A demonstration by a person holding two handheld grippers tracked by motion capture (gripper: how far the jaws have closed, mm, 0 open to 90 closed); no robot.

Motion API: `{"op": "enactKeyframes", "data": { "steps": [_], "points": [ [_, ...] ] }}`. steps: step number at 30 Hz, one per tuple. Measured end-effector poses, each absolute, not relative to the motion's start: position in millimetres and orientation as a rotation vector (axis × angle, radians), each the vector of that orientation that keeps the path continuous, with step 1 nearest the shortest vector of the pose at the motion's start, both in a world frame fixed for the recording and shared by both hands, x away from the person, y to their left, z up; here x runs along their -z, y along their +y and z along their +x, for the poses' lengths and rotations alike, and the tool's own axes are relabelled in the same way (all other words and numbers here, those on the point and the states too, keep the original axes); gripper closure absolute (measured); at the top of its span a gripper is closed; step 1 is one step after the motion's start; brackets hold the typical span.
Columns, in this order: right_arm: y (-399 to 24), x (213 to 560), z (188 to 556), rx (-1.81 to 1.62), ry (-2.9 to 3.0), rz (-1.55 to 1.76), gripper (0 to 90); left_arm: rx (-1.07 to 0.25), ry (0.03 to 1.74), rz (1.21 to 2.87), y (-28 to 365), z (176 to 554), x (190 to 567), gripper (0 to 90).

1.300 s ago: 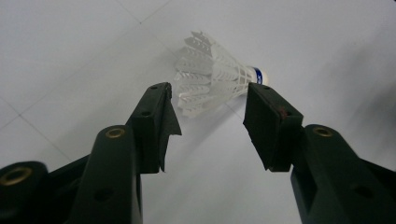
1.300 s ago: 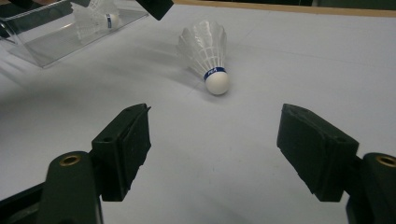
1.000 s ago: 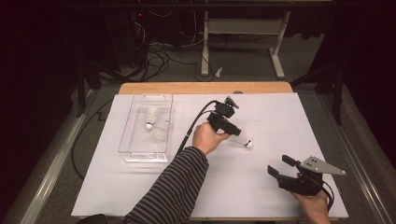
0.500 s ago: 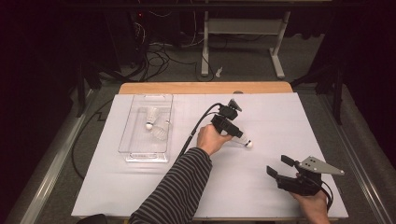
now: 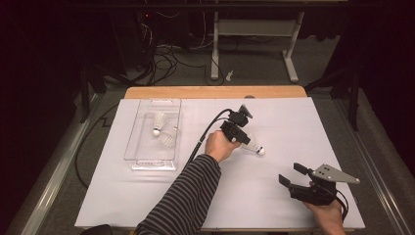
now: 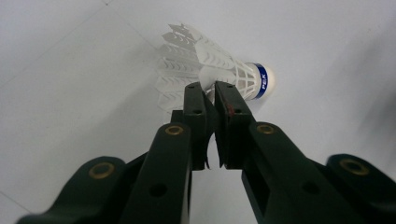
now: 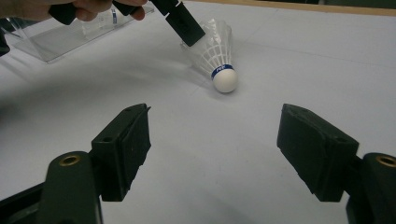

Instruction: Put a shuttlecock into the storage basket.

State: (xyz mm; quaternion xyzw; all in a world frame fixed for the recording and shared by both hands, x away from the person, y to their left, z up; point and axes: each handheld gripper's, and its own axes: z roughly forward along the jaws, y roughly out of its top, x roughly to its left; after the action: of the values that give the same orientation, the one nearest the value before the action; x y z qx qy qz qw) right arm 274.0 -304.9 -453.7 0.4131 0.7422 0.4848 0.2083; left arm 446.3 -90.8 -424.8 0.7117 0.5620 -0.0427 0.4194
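The left gripper (image 6: 208, 88) has just been closing its jaws, and they now pinch the edge of the feather skirt of the shuttlecock (image 6: 212, 70), which lies on its side on the white table cover (image 5: 274, 196) near the middle of the table, its cork tip pointing right and toward the near edge. Since only a thin bit of skirt sits between the pads, the hold looks light; I would lift slowly and keep the wrist steady so the feathers neither slip nor crush. From there the likely path runs left to the clear tray (image 5: 132, 147), where two other shuttlecocks (image 5: 164, 132) already lie. The right gripper (image 5: 292, 175) rests near the right front corner with its jaws wide apart and nothing between them, well apart from the work.
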Motion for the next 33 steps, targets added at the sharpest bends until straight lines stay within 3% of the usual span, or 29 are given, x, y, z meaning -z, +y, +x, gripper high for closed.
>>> {"op": "enactKeyframes", "data": {
  "steps": [7, 33],
  "points": [
    [-304.8, 454.1, 274.7, -1.344, 2.07, 1.147, 26.4, 0.112, 1.403, 1.804, -90.5, 445.7, 426.5, 89.1],
    [-305.3, 453.6, 273.5, -1.344, 2.061, 1.151, 26.5, 0.13, 1.341, 1.824, -89.0, 432.2, 410.1, 89.7]
  ]
}}
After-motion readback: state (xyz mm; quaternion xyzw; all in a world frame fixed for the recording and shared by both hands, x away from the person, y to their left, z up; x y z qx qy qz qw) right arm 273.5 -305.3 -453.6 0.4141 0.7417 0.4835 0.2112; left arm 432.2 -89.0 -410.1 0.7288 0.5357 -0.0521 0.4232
